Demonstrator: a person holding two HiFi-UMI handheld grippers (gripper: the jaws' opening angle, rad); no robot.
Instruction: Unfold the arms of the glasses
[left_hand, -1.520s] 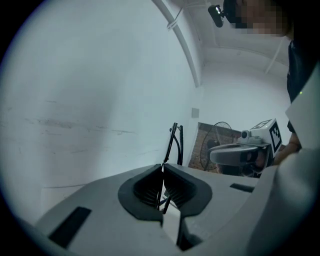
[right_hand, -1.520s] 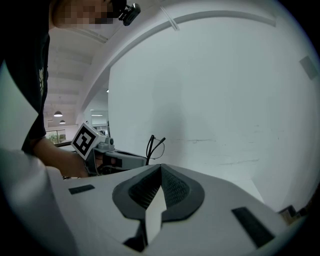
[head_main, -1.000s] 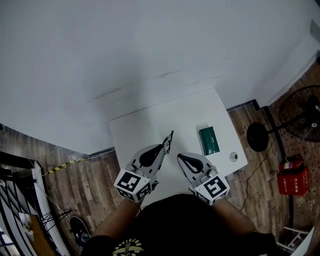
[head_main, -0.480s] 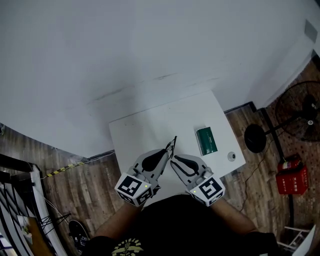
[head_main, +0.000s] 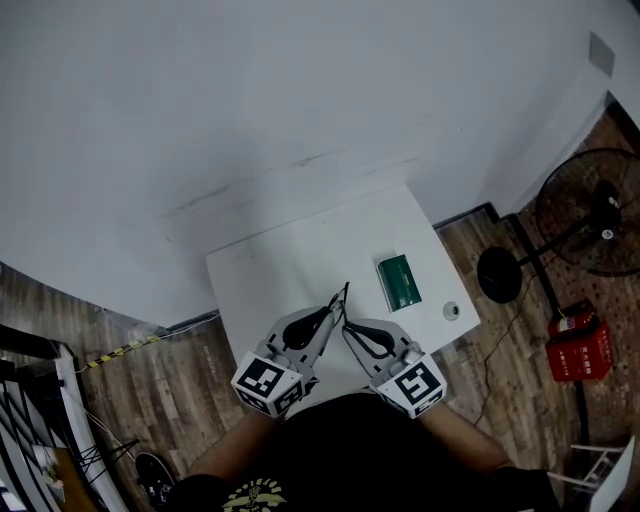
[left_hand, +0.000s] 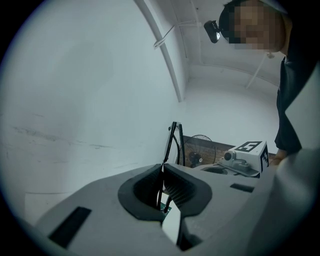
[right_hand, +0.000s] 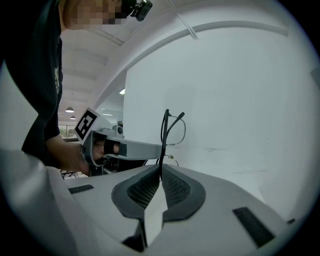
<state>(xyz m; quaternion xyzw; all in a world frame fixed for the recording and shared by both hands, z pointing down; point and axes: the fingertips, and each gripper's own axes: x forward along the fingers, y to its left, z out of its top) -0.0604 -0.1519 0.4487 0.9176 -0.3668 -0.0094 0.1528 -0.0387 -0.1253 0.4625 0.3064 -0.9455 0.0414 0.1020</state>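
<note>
While the glasses (head_main: 341, 298) stand upright over the white surface (head_main: 270, 268), the left tongs (head_main: 331, 309) pinch them from 7 o'clock. The right tongs (head_main: 347, 323), jaws just closed in, nip their thin black bar from 5 o'clock. A green box (head_main: 399, 282) lies at 2 o'clock, its print unreadable.
</note>
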